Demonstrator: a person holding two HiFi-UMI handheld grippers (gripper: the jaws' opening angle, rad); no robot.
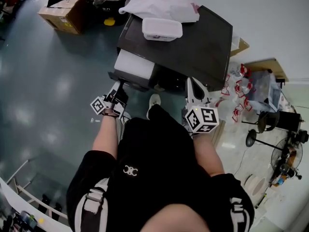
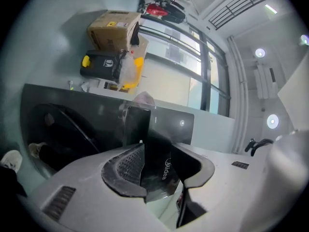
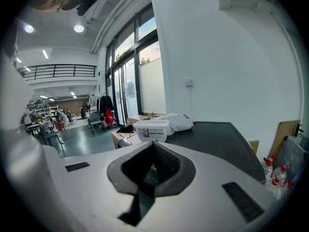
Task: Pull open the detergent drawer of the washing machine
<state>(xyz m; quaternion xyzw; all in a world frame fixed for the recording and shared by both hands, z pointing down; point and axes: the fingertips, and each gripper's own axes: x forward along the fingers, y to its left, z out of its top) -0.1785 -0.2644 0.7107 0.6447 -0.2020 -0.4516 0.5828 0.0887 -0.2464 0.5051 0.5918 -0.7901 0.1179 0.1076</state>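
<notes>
Detergent drawer stands partly out at the near left of the washing machine, its pale body showing behind the dark front panel. My left gripper is clamped on that panel, the branded face squeezed between its pads. My right gripper hangs to the right, jaws together on nothing. I'd pull straight along the drawer's own line, level and firmly squeezed, since the glossy panel looks slippery, easing off near the stop.
</notes>
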